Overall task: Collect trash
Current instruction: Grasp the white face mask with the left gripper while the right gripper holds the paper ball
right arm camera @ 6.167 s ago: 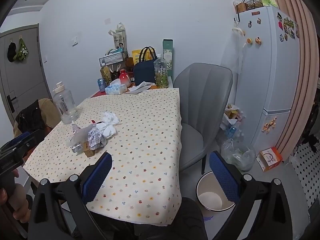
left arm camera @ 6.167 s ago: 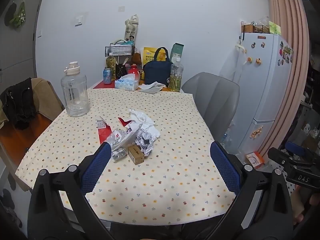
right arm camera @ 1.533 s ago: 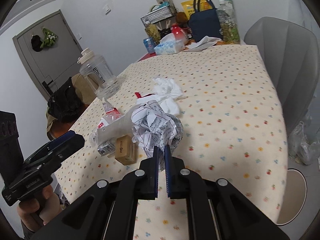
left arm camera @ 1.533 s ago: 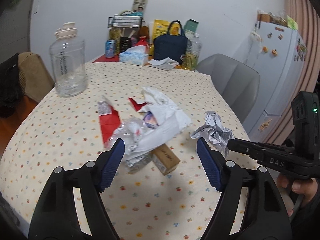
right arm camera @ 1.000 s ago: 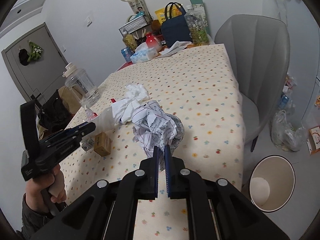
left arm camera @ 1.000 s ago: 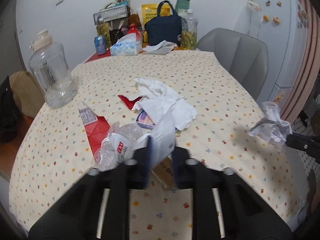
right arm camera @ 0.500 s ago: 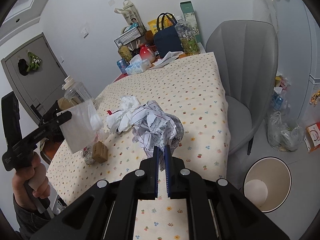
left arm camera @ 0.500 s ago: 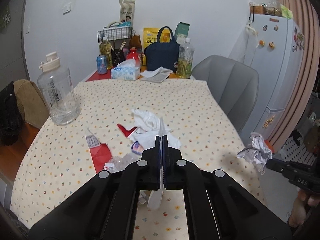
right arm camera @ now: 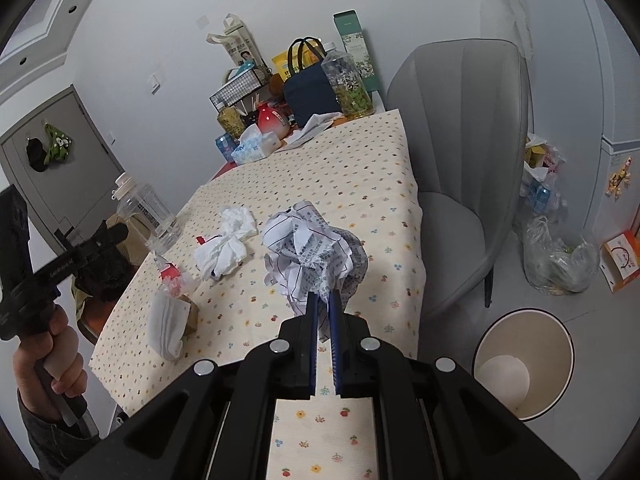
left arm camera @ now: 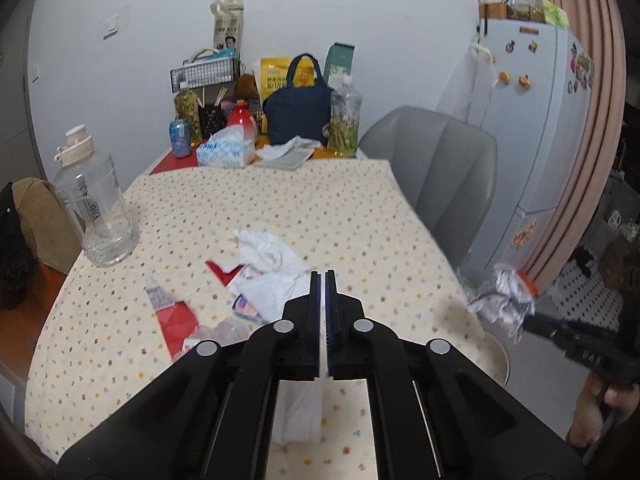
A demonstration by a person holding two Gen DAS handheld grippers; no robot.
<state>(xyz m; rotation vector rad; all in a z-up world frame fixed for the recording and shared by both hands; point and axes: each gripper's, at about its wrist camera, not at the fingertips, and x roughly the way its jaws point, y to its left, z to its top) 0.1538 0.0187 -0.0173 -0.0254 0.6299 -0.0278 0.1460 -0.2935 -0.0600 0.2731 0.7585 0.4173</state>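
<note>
Crumpled printed paper [right arm camera: 316, 256] sits pinched between the closed fingers of the right gripper [right arm camera: 323, 300], held above the table [right arm camera: 384, 184]; only the right wrist view shows the white bin [right arm camera: 524, 364] on the floor by the grey chair [right arm camera: 460, 128]; the left gripper [left arm camera: 322, 280] is closed, and a white wrapper [left arm camera: 298, 412] shows below its fingers, though whether they clamp it I cannot tell; more trash [left arm camera: 268, 276] lies on the cloth; the tissue box [left arm camera: 226, 152] carries blue lettering too blurred to read.
</note>
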